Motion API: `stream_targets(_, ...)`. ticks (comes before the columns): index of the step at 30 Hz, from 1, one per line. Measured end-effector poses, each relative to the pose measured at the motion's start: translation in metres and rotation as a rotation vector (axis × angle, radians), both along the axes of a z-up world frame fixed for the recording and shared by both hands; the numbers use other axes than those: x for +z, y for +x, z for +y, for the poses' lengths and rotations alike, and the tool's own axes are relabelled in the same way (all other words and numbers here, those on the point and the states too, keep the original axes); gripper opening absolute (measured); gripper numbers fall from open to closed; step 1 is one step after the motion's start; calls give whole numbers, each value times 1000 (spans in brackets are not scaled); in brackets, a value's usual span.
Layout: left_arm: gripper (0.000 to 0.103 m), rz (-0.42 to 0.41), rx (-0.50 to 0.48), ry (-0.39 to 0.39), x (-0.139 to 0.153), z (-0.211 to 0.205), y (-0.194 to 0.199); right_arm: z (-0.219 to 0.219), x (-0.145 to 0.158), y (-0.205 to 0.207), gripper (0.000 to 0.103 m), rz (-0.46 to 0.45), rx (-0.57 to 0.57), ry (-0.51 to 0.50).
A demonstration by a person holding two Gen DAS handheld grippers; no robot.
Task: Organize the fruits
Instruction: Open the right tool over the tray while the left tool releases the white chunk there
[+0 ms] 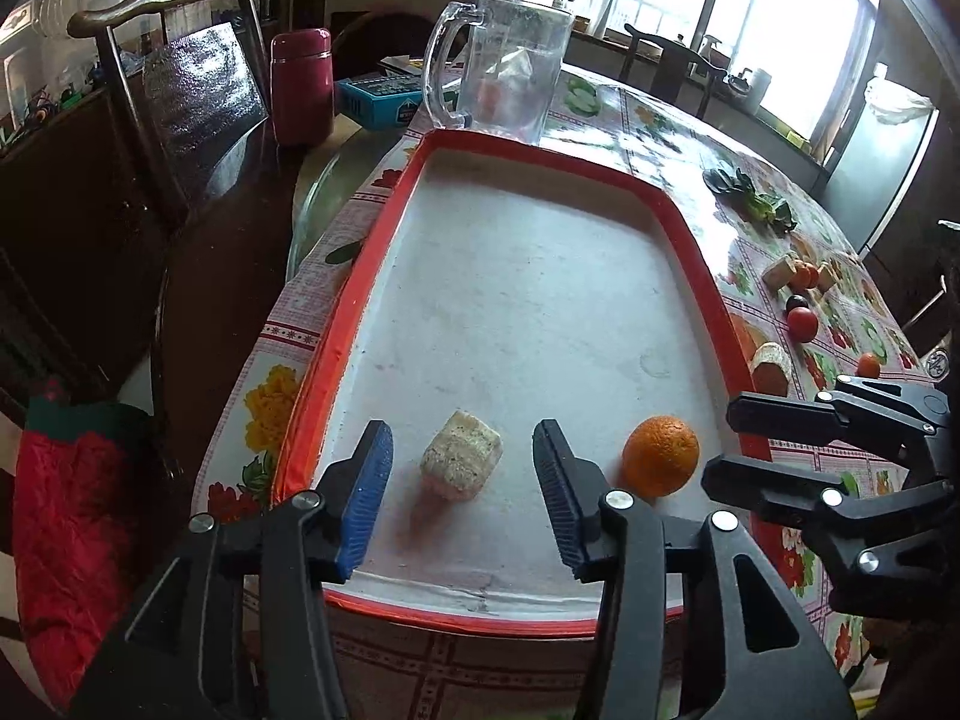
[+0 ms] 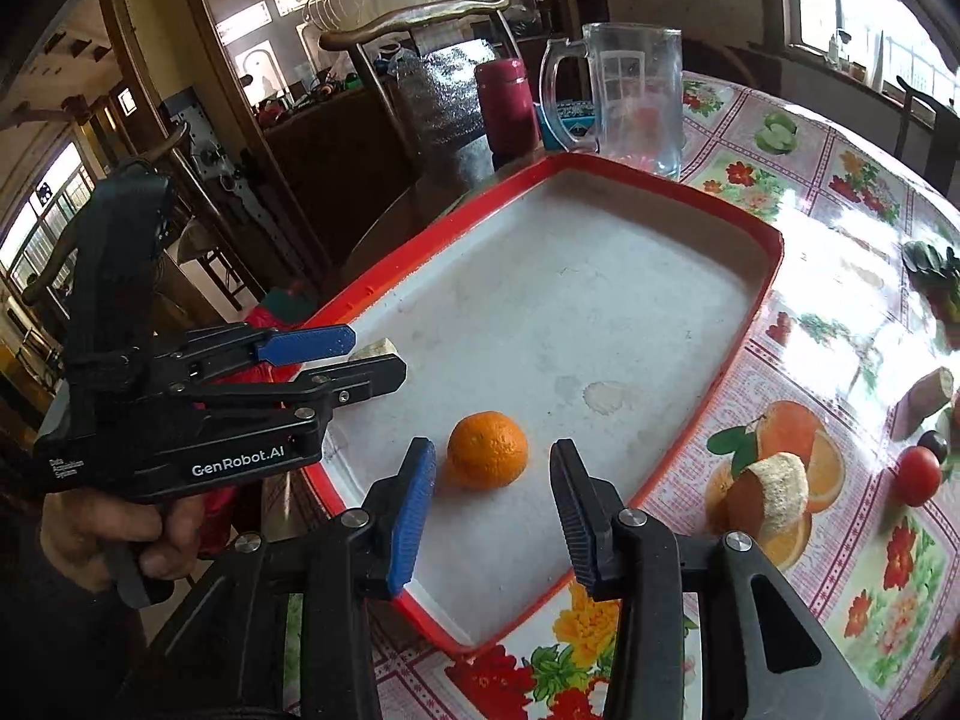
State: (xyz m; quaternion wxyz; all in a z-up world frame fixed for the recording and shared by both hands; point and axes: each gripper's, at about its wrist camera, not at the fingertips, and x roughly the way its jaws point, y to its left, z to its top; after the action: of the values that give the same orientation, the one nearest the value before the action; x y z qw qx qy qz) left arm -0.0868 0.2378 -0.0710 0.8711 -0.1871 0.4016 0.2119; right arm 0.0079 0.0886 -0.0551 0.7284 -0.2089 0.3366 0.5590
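A red-rimmed white tray [image 1: 678, 210] lies on the flowered table; it also shows in the right wrist view [image 2: 774, 252]. In it sit a pale cut fruit chunk [image 1: 461, 463] and an orange [image 1: 661, 463]. My left gripper [image 1: 462, 480] is open, its jaws either side of the chunk, just above the tray. My right gripper [image 2: 492, 498] is open and empty, with the orange [image 2: 487, 450] between and just beyond its fingertips. The left gripper [image 2: 372, 360] shows in the right wrist view with the chunk [image 2: 375, 349] behind it. The right gripper [image 1: 729, 444] shows in the left wrist view beside the orange.
Loose fruit lies on the table right of the tray: tomatoes [image 1: 802, 322] [image 2: 917, 475], a dark plum [image 2: 933, 445], cut pieces [image 2: 774, 495] [image 2: 927, 399] and leafy greens [image 1: 753, 195]. A glass mug [image 1: 504, 66], a red flask [image 1: 302, 87] and a chair [image 1: 180, 90] stand beyond the tray.
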Motion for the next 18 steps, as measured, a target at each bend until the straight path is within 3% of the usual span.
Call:
stream_targets(6, 47, -25, -30, 7, 13, -19, 3, -44, 9, 5, 44, -4, -56, 42)
stream_targets(18, 47, -61, -184, 22, 34, -83, 30, -132, 5, 37, 44, 20, -245, 72)
